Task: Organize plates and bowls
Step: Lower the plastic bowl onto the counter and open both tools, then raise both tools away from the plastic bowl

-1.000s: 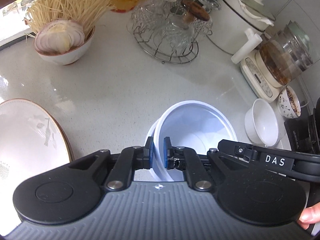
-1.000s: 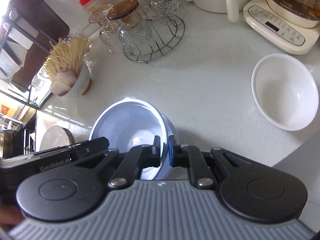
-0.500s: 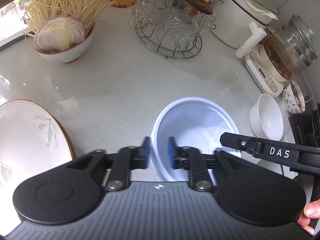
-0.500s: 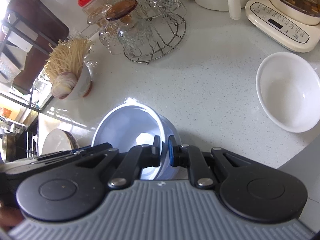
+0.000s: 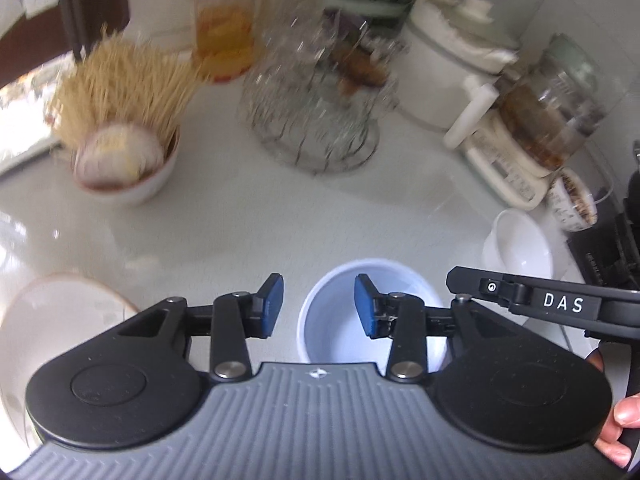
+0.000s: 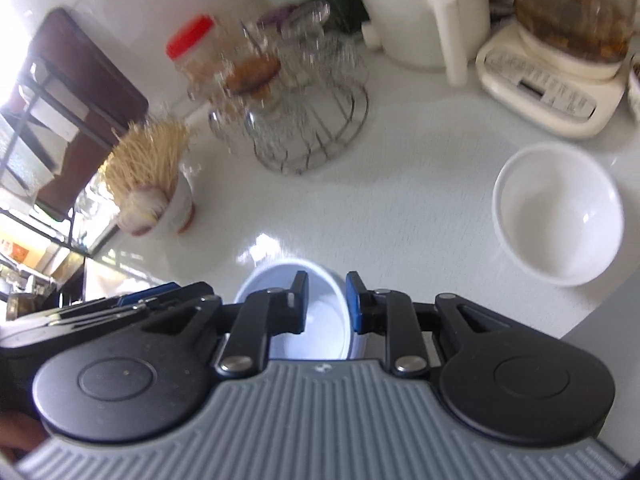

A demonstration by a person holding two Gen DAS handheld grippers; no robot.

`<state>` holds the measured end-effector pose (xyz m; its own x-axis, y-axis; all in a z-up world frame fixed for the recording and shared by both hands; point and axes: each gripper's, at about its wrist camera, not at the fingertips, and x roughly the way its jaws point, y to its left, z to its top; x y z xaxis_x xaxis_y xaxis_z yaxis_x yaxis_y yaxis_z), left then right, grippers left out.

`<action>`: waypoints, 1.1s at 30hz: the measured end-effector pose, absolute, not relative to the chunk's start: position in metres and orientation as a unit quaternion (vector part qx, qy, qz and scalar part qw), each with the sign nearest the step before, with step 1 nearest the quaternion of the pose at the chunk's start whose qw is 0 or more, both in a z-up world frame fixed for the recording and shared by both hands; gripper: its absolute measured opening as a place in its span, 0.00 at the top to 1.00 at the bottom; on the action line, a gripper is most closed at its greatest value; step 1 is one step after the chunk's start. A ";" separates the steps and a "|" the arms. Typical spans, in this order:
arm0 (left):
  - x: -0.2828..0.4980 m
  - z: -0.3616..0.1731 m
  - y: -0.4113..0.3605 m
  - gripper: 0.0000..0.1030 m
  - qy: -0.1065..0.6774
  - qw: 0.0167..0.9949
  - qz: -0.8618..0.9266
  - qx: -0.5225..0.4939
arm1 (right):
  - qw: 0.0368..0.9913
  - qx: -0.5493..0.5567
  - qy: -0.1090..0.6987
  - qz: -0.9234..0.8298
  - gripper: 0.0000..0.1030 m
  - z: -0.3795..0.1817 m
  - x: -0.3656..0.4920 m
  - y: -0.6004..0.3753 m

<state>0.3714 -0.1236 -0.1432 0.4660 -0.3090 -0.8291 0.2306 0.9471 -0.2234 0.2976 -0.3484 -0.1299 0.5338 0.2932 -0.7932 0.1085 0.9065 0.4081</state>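
Beneath me runs a white speckled countertop point(image 6: 400, 200). Standing on it I find: a pale blue-white bowl point(image 5: 340, 320) nearest me; a white bowl point(image 6: 560, 216) to its right; a plate point(image 5: 68, 312) with a brown rim at the left edge; a bowl of dry noodles and sliced onion point(image 5: 124, 160) further back; a wire rack of glassware point(image 5: 316, 120) at centre; a red-lidded jar point(image 5: 224, 24) behind; a white pot point(image 6: 420, 12); and a cream appliance base point(image 6: 552, 92) bearing a glass kettle. Far items are blurred.

Pale blue bowl point(image 5: 340, 320) upright on counter, white bowl point(image 6: 560, 216) well apart, plate point(image 5: 60, 312) at left
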 end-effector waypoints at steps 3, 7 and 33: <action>0.372 -0.126 -0.124 0.57 0.473 0.865 -0.166 -0.039 | 0.868 0.205 0.451 0.042 0.76 -0.113 0.291 -0.354; 0.368 -0.103 -0.131 0.57 0.442 0.877 -0.185 -0.029 | 0.889 0.190 0.417 0.029 0.76 -0.091 0.283 -0.361; 0.332 -0.032 -0.150 0.56 0.374 0.886 -0.273 -0.002 | 0.930 0.161 0.327 -0.032 0.76 -0.018 0.229 -0.372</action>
<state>0.3320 -0.1497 -0.0318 0.5711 -0.4846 -0.6625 0.4823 0.8512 -0.2069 0.2292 -0.3722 -0.0176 0.7836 0.0457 -0.6196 0.1654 0.9460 0.2789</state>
